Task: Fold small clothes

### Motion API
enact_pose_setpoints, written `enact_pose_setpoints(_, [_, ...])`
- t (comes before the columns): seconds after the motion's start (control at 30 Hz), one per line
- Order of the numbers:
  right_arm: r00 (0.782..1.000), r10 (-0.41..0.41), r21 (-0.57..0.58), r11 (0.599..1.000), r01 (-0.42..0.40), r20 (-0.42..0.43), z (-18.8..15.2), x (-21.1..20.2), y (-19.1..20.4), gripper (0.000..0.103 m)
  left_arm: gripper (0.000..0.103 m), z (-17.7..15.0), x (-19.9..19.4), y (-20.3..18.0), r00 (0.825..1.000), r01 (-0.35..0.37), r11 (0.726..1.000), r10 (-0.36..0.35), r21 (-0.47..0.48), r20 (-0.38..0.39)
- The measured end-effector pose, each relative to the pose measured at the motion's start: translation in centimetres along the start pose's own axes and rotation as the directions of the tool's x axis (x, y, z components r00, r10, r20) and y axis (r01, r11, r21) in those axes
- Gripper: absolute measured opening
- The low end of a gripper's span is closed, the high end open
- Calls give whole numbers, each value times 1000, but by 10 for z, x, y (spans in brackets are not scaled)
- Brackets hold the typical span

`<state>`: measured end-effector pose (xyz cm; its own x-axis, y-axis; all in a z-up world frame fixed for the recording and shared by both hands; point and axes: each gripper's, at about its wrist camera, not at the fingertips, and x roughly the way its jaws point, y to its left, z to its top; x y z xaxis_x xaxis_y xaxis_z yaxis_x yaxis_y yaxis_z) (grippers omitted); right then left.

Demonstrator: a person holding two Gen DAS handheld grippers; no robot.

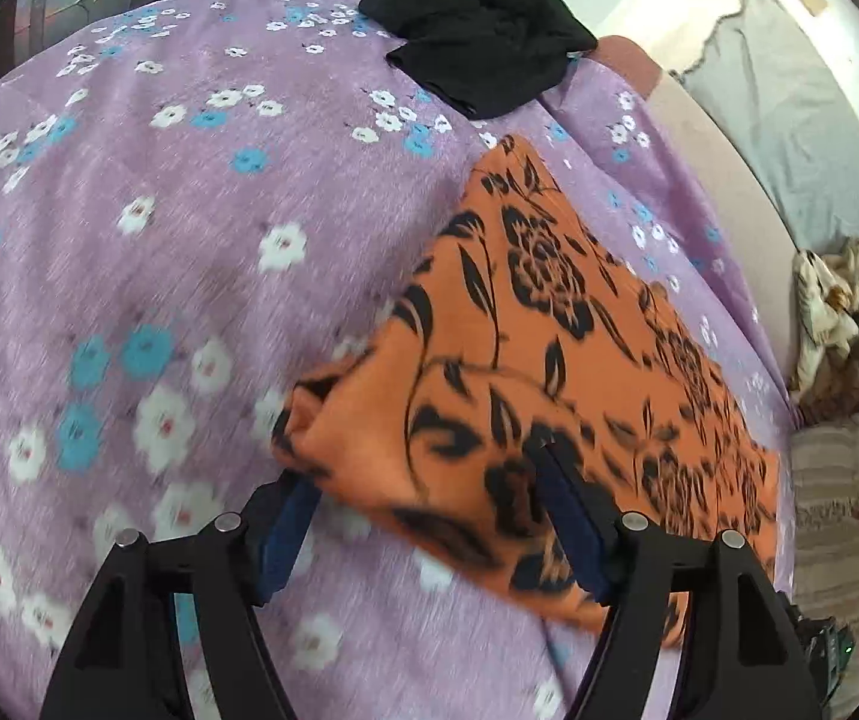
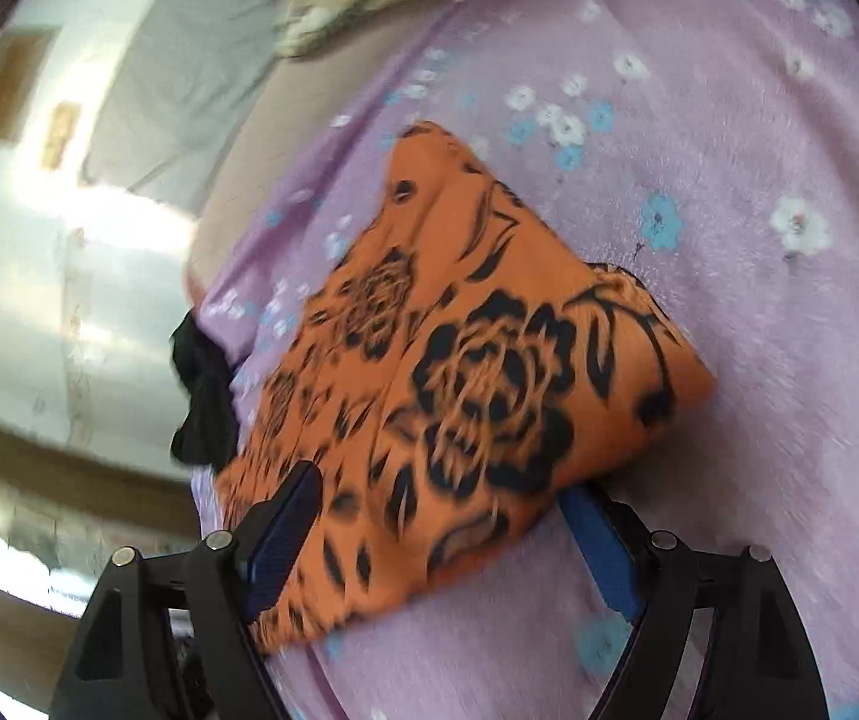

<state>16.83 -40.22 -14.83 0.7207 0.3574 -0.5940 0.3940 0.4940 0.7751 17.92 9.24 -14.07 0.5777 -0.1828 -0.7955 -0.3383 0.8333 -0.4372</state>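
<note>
An orange cloth with black flowers [image 1: 549,360] lies folded on the lilac flowered bedspread [image 1: 159,210]. My left gripper [image 1: 423,480] is open, its jaws wide apart around the cloth's near corner; the right finger [image 1: 573,516] lies over the cloth. In the right wrist view the same cloth [image 2: 459,372] fills the middle. My right gripper [image 2: 441,510] is open too, with the cloth's near edge between its blue pads [image 2: 285,534].
A crumpled black garment [image 1: 483,42] lies at the far edge of the bed and shows in the right wrist view [image 2: 201,396]. A cream patterned cloth heap [image 1: 843,312] sits off the bed's right side. The bed edge drops toward a grey sheet [image 1: 789,120].
</note>
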Motion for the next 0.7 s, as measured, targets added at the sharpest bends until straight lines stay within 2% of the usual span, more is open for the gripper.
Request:
enact_pose_setpoints(0.03, [1000, -5, 10, 1000, 5, 11, 3, 3, 2, 82, 50, 5, 4, 1, 1000, -9, 1000, 9, -8, -3])
enact_pose_setpoints(0.07, [1000, -17, 11, 1000, 16, 18, 6, 5, 4, 71, 31, 9, 8, 2, 999, -37, 999, 37, -14, -16])
enact_pose_setpoints(0.1, [998, -54, -6, 999, 54, 19, 9, 10, 7, 25, 20, 15, 13, 4, 998, -46, 999, 45, -17, -45])
enact_pose_setpoints(0.13, [998, -69, 0, 998, 69, 0, 12, 16, 6, 19, 18, 21, 13, 4, 997, -39, 999, 37, -36, -64])
enact_pose_setpoints(0.2, [998, -61, 8, 998, 61, -12, 19, 18, 11, 18, 16, 29, 1, -6, 998, -40, 999, 41, 3, -41])
enact_pose_setpoints(0.27, [999, -31, -59, 998, 32, 18, 24, 1, 35, 16, 14, 33, -22, -17, 1000, -14, 999, 13, 40, 9])
enact_pose_setpoints(0.3, [999, -11, -96, 995, 15, 37, 26, -11, 49, 15, 10, 34, -41, -24, 998, -9, 998, 5, 66, 57])
enact_pose_setpoints(0.4, [997, 41, -178, 984, -30, 62, 25, -45, 82, 11, 9, 33, -80, -29, 993, 28, 997, -35, 69, 115])
enact_pose_setpoints(0.47, [996, 53, -223, 974, -37, 69, 16, -67, 88, 10, 9, 23, -103, -27, 989, 43, 996, -53, 73, 140])
enact_pose_setpoints(0.57, [998, 37, -244, 969, -24, 46, -8, -103, 66, 10, 9, -14, -128, -8, 989, 41, 994, -54, 96, 141])
enact_pose_setpoints(0.6, [1000, -1, -243, 970, 8, 28, -18, -107, 51, 11, 10, -31, -124, 2, 993, 27, 993, -41, 118, 115])
enact_pose_setpoints(0.63, [999, -33, -234, 972, 33, 1, -28, -106, 33, 15, 16, -42, -117, 10, 994, 1, 993, -14, 116, 104])
enact_pose_setpoints(0.67, [997, -65, -220, 974, 55, -37, -33, -97, 16, 16, 17, -54, -100, 24, 997, -33, 995, 27, 90, 69])
enact_pose_setpoints(0.7, [986, -133, -199, 973, 112, -96, -40, -85, -9, 29, 34, -59, -80, 35, 998, -66, 995, 66, 72, 3])
